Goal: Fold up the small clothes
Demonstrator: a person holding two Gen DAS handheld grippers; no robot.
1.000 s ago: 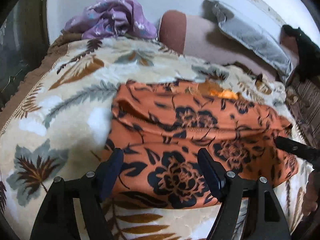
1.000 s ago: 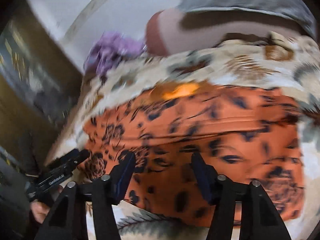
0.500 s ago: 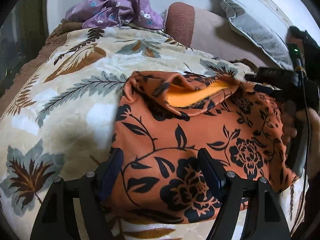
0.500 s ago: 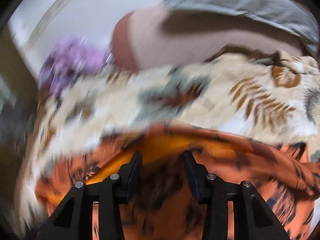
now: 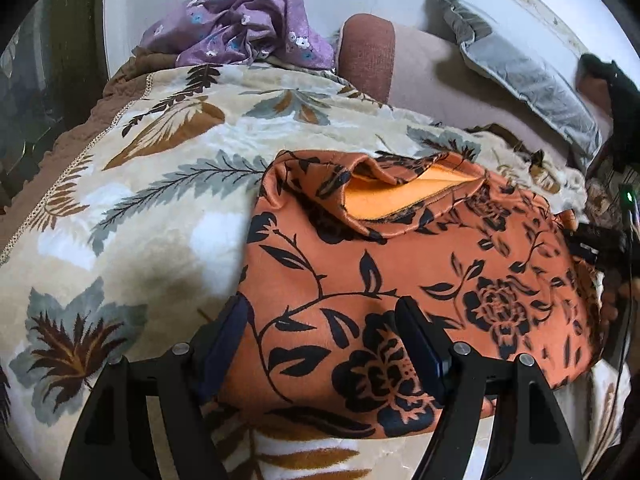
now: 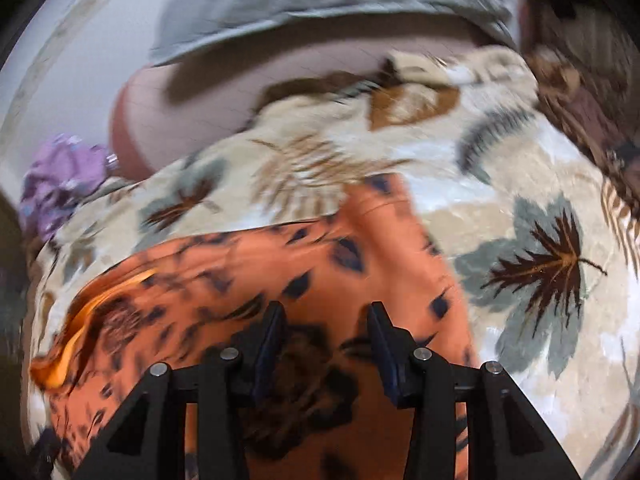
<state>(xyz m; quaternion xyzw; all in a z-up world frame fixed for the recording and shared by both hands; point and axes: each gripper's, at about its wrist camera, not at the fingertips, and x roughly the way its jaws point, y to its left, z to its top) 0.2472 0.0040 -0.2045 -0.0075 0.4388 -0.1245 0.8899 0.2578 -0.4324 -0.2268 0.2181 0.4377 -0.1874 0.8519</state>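
An orange garment with a black flower print (image 5: pixel 400 264) lies folded on the leaf-patterned blanket (image 5: pixel 160 184). Its far edge gapes and shows the plain orange inside (image 5: pixel 392 196). My left gripper (image 5: pixel 324 340) is open, low over the garment's near left corner, fingers astride the cloth. My right gripper (image 6: pixel 326 344) is open over the same garment (image 6: pixel 328 264) near its right side; that view is blurred by motion. The right gripper's body also shows at the right edge of the left wrist view (image 5: pixel 600 240).
A crumpled purple floral garment (image 5: pixel 244 28) lies at the far end by the white wall. A brown bolster (image 5: pixel 368 56) and a grey pillow (image 5: pixel 528 80) lie behind the blanket. The blanket's brown edge (image 5: pixel 80 128) drops off at the left.
The garment was folded over: its near half now covers the far half. My right gripper swung from the far edge back to the right side. The left gripper stayed put.
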